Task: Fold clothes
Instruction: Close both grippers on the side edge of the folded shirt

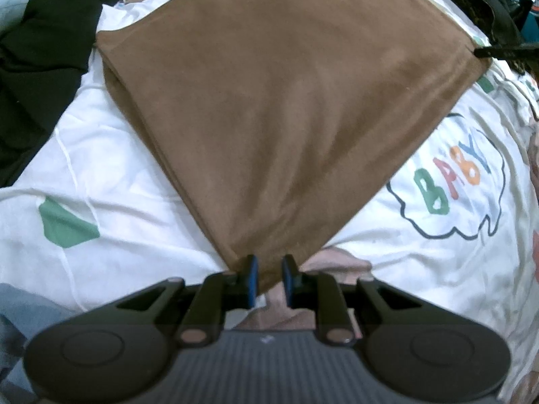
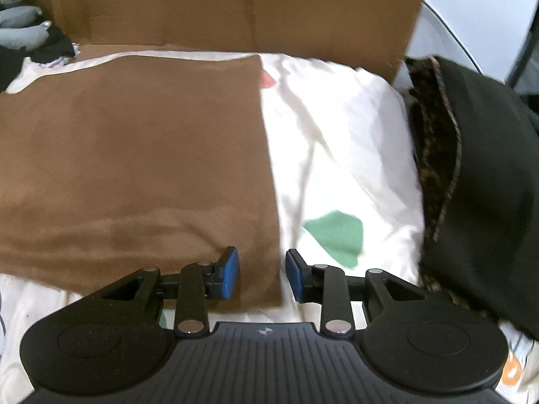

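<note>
White printed bedsheet: left gripper pinches brown cloth corner, right gripper gapes empty; next needs pinching its corner.

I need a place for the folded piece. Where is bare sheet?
Free: white sheet between the brown cloth and the dark clothes pile. Also the sheet left of the cloth in the left view, below the black garment. Crowded: both piles.

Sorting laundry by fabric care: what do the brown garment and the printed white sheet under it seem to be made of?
Brown garment: probably soft knit or brushed fabric, matte, faintly napped, folding in thick edges. White sheet: likely thin woven cotton, slightly glossy, fine creases, flat printed shapes.
</note>
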Demonstrator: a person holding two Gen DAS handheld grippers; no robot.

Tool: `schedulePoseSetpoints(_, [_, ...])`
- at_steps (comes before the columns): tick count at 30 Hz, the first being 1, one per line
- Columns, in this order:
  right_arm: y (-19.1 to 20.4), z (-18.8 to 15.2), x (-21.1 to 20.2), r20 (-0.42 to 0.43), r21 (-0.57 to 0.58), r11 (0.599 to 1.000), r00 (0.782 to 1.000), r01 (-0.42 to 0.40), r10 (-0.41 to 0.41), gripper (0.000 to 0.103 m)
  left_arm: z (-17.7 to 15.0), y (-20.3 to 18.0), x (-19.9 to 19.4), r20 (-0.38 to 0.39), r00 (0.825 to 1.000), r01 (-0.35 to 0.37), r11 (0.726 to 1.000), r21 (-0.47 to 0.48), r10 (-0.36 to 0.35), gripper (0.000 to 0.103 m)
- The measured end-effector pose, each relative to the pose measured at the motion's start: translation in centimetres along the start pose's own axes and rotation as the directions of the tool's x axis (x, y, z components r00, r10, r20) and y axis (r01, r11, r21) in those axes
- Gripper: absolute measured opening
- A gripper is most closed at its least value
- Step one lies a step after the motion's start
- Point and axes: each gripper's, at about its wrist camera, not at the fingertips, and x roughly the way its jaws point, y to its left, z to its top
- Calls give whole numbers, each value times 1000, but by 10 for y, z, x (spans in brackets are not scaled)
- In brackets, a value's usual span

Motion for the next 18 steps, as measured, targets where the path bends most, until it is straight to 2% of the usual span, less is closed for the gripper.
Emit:
schedulePoseSetpoints(3, [1,0,-11,11,-10,1000,1000,21,-21,37,2,4,-8,14,1000,-5,1000,-21,5,18])
schedulePoseSetpoints(9, [3,1,-16,18,-5,1000,1000,10,-10,37,16,30,-14,50,999,18,990,-141,-11,18])
schedulePoseSetpoints(13, [-3,-2,-4,-34,52,999,999,10,-9,37,8,42,-11,35,999,31,976,-218,-24,23])
schedulePoseSetpoints(14, [-6,-4,-4,-38,68,998,999,7,-4,37,2,34,-14,30,999,35,972,-233,-28,24])
schedulePoseSetpoints(18, [-14,-7,-8,-47,124,992,999,-1,7,37,-5,38,-16,11,997,79,953,-293,-79,31])
